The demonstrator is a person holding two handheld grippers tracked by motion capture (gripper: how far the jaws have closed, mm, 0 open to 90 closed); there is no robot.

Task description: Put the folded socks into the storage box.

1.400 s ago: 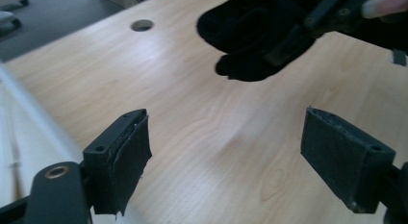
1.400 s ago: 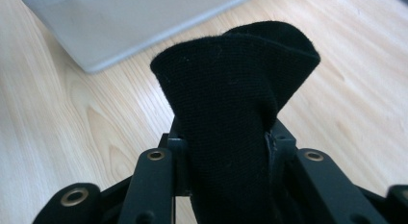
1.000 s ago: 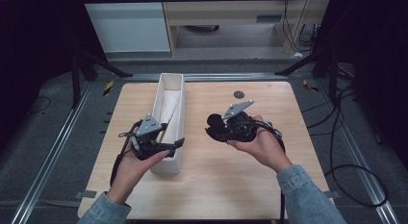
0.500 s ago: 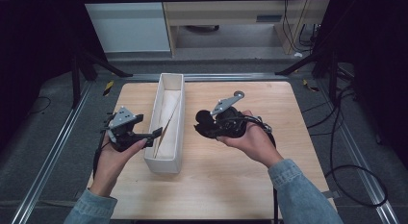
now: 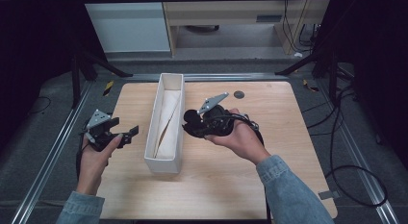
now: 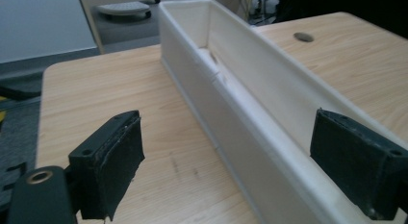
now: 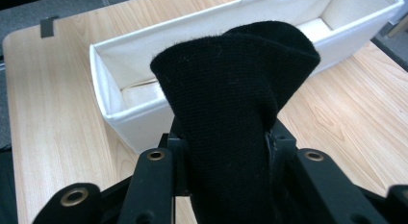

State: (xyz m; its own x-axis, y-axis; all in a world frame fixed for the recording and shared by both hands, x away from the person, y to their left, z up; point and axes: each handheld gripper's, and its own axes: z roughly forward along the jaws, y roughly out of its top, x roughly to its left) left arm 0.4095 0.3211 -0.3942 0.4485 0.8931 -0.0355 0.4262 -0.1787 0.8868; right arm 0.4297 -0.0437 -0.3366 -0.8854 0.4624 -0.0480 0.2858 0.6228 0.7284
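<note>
Jaws pinching folded black knit cloth (image 7: 235, 104), long white box (image 7: 144, 113)

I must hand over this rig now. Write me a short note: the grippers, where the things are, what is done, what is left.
Left gripper: open, nothing between its jaws, which have just been opening; it is left of the white box.
Right gripper: shut on the black cloth, right of the box.
Box: on the wooden table, long side running away from you.
Done: cloth picked up.
Left: probably placing the cloth in the box.

Matt knitted black cloth (image 7: 235, 104); pale fabric box (image 5: 163, 159); wood-grain table (image 5: 288, 123).
</note>
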